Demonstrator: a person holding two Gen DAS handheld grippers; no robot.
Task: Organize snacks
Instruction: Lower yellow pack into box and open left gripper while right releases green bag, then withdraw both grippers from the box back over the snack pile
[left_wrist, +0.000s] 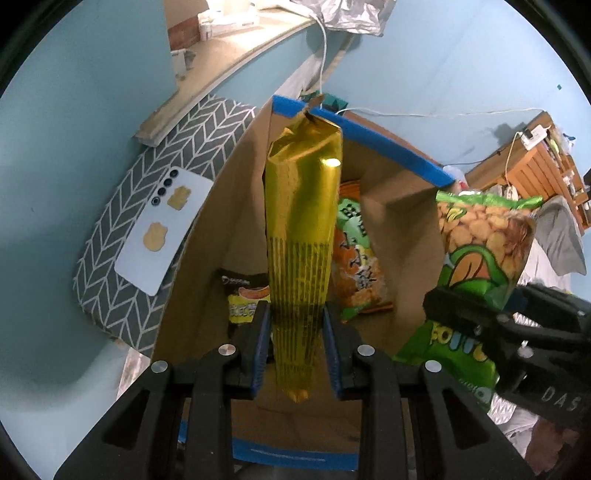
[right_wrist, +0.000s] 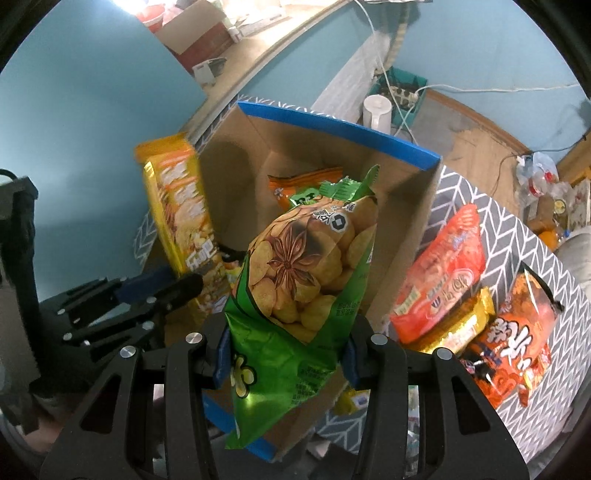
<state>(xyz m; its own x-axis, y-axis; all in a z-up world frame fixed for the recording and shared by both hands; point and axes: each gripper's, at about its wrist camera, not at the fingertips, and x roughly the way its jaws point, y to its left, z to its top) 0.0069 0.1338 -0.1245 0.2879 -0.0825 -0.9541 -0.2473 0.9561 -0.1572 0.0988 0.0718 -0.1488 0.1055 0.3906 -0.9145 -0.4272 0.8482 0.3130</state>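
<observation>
My left gripper (left_wrist: 297, 339) is shut on a long yellow snack pack (left_wrist: 301, 229) and holds it upright over an open cardboard box with blue rim (left_wrist: 391, 142). My right gripper (right_wrist: 286, 354) is shut on a green chip bag (right_wrist: 306, 280) and holds it over the same box (right_wrist: 343, 127). The green bag (left_wrist: 480, 243) and right gripper also show at the right of the left wrist view. The yellow pack (right_wrist: 181, 210) and left gripper (right_wrist: 162, 286) show at the left of the right wrist view. An orange-green snack bag (left_wrist: 356, 258) and a dark bag (left_wrist: 242, 295) lie inside the box.
A phone (left_wrist: 162, 229) lies on the grey chevron cloth (left_wrist: 122, 295) left of the box. Red and orange noodle packs (right_wrist: 439, 273) (right_wrist: 517, 332) and a gold pack (right_wrist: 461, 325) lie on the cloth right of the box. A white jug (right_wrist: 376, 112) and cables stand on the floor behind.
</observation>
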